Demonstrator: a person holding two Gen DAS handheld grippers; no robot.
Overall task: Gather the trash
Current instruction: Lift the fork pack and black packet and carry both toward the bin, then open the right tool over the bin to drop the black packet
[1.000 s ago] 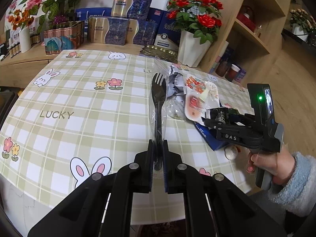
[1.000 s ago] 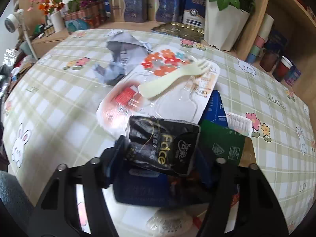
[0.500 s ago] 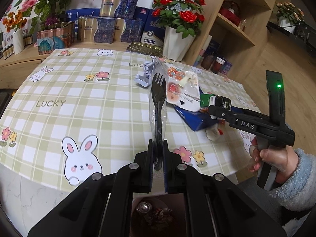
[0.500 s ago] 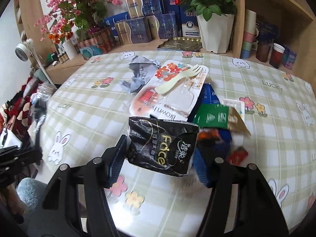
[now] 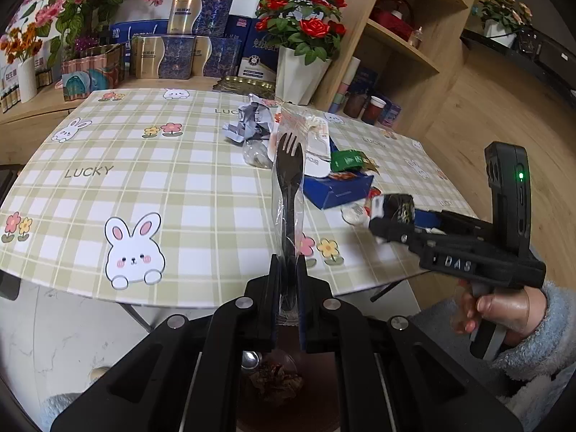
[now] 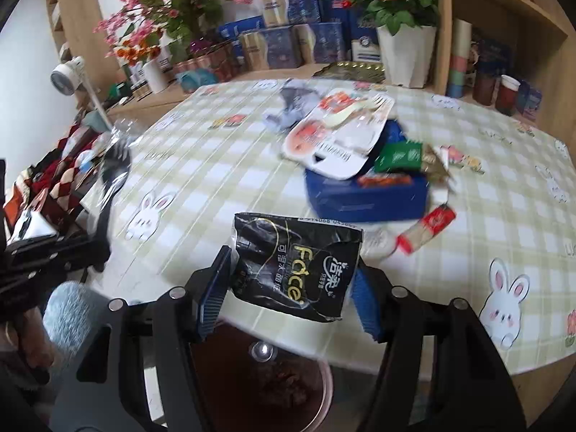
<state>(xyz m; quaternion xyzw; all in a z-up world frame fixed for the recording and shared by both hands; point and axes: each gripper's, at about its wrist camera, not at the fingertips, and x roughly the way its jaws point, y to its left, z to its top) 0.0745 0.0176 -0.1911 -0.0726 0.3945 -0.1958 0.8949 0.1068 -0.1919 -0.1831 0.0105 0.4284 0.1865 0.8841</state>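
Dark bin (image 6: 266,378) holds scraps; left fingers (image 5: 288,270) pinch fork (image 5: 289,165), right fingers (image 6: 288,288) tissue pack (image 6: 295,270).

Both claws are matte black plastic with round silver screw heads along their linkages. The left claw (image 5: 288,270) has dark blue pads; the right claw (image 6: 288,288) has ribbed blue ones. "DAS" is embossed on its side, a green light at three o'clock. The sleeve (image 5: 540,342) is fluffy light blue.

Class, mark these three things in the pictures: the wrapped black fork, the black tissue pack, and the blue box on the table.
black fork (image 5: 290,165), left wrist view, on its neck below the tines.
black tissue pack (image 6: 298,270), right wrist view, printed front.
blue box (image 6: 367,196), right wrist view, front wall.
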